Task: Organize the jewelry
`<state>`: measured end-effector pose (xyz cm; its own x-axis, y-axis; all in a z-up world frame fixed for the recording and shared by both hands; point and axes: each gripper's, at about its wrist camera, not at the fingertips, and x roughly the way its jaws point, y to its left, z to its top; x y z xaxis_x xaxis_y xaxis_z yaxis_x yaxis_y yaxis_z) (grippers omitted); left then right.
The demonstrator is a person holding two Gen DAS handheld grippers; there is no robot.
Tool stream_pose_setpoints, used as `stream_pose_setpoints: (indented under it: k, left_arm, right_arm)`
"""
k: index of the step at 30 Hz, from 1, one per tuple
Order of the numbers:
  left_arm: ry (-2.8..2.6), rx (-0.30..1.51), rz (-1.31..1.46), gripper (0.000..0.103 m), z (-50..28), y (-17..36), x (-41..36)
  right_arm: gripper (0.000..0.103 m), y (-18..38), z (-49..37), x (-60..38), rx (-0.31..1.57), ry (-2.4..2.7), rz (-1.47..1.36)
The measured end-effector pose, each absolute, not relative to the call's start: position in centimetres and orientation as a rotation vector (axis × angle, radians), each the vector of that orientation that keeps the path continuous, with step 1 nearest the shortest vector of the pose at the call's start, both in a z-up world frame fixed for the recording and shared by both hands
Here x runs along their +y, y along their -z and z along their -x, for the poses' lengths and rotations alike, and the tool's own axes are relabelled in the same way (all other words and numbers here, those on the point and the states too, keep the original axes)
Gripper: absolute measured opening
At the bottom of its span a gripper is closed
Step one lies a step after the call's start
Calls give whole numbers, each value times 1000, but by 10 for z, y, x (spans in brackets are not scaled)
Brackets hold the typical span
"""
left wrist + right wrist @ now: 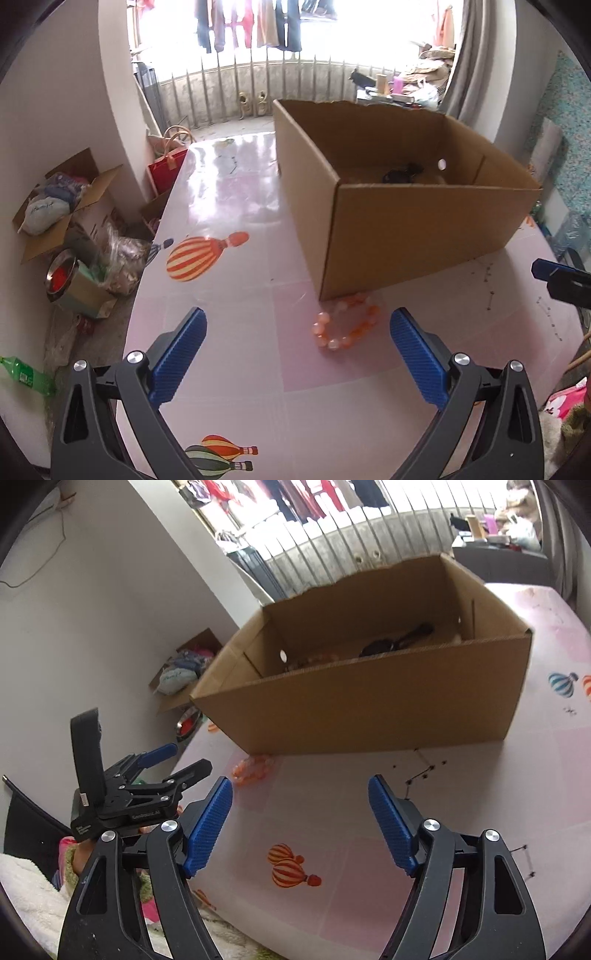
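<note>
**Next bracelet waits at the box corner**

Left wrist: the left gripper [297,328] stands wide and empty, aimed at the glossy orange-and-white bead bracelet [346,324] touching the corrugated cardboard box [417,229]. Closing on the beads looks next.

Right wrist: the right gripper [300,806], ribbed blue pads apart, holds nothing; a thin dark chain [419,775] lies near the box.

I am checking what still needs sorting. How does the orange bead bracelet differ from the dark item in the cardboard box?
The orange bead bracelet lies on the table, outside the cardboard box, at its near corner; the dark item lies inside the box. The bracelet is pale orange and forms an open ring of round beads; the dark item is black, and its shape is unclear. Neither is held by any tongs.
</note>
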<state>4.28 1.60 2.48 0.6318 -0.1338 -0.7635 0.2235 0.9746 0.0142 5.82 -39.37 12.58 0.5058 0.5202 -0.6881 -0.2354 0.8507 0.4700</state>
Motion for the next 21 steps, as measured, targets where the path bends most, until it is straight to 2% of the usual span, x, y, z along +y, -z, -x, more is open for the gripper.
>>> stream_pose_setpoints:
  k: [4,11,16,21]
  left_arm:
    - [149,856,-178,98,-46,-6,14]
    - [126,844,-283,98,-52,13,12]
    - [144,854,-246,98,-53,17,19]
    - [155,860,-215,98,-57,18,23]
  right_arm:
    - [52,-103,-81,-354,992,-479,-314]
    - [36,-79,-106,-301,1018,-480,-230]
    - [32,-70,-115,-284,1024,-479,-203]
    - [20,-64,-119,-273,1025,-467,-170]
